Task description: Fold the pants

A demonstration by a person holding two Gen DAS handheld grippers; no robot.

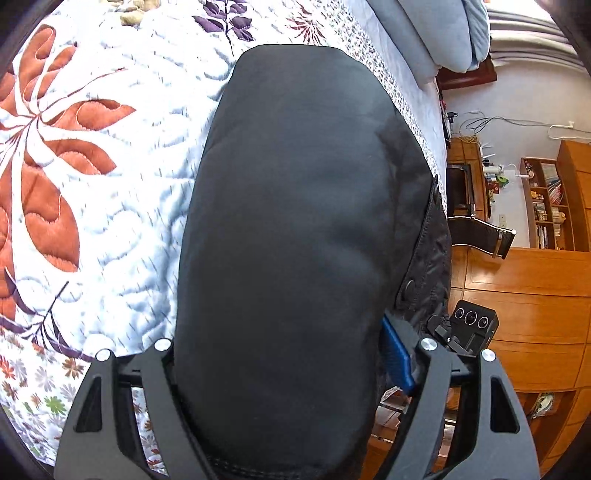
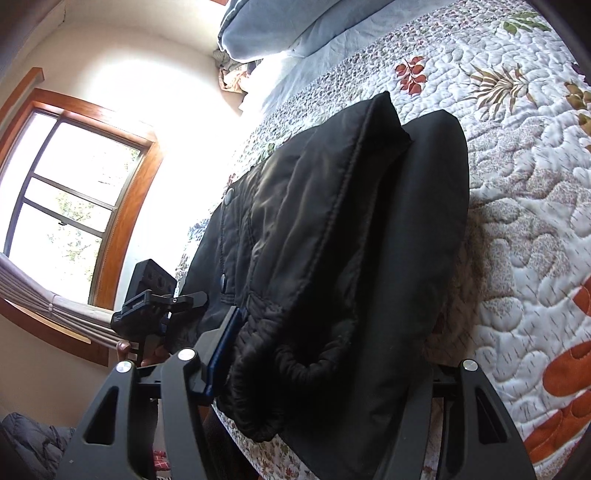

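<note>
On my left wrist feed the black pants [image 1: 295,229] fill the middle of the frame, a thick folded bundle running from about 12 o'clock down to 6 o'clock, lying over the floral quilt [image 1: 110,177] of the bed. My left gripper [image 1: 288,354] has its jaws spread wide around the near end of that bundle; the fabric packs the whole gap between them and the blue pad [image 1: 397,356] at 4 o'clock sits against the cloth, so I read it as a wide grip on the pants. A snap button [image 1: 409,285] shows on the quilted edge at 3 o'clock, and past it a wooden cabinet [image 1: 524,295] and a bookshelf [image 1: 546,206]. From my right wrist feed the pants [image 2: 332,240] stretch from 6 o'clock up toward 12, with an elastic waistband [image 2: 280,373] curling just ahead of the fingers. My right gripper [image 2: 317,369] stands about half spread, cloth bunched between its jaws and touching its blue pad [image 2: 225,339] at 8 o'clock, so it too has hold of the pants. The other gripper's camera block [image 2: 151,291] shows at 9 o'clock, a window [image 2: 70,199] beyond it, and blue-grey pillows [image 2: 280,29] at 12 o'clock.
</note>
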